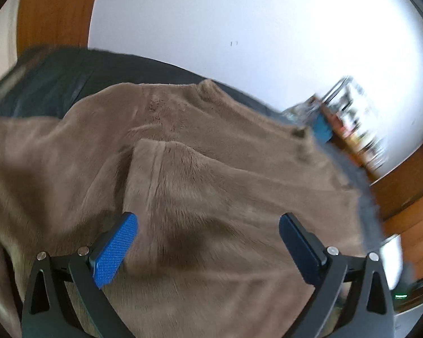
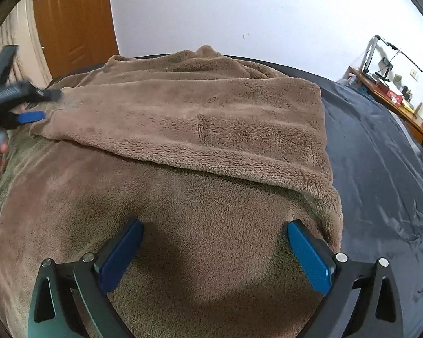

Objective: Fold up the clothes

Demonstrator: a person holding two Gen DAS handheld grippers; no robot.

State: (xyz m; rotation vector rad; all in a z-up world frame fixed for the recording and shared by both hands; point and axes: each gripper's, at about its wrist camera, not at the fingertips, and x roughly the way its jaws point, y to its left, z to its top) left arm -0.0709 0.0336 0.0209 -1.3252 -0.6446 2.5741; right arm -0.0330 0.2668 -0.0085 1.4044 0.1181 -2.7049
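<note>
While one flap of the brown fleece garment point(image 2: 183, 129) lies folded over itself on the dark-sheeted bed point(image 2: 380, 169), both the left hand-held gripper point(image 1: 208, 233) and right hand-held gripper point(image 2: 214, 242) hover above the garment, spread and empty; mid-fold, judging by that flap, so another edge needs pinching.

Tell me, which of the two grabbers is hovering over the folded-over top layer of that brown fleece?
The left gripper, at the folded layer's far left edge. The right gripper hangs open over the bottom layer, nearer the camera.

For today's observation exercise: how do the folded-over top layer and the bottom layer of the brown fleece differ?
The folded-over top layer lies farther from the right gripper, ending in a thick rolled edge; the bottom layer lies flat under the open jaws. The top layer looks lighter; the bottom layer is shadowed. Both are the same plush brown fabric.
</note>
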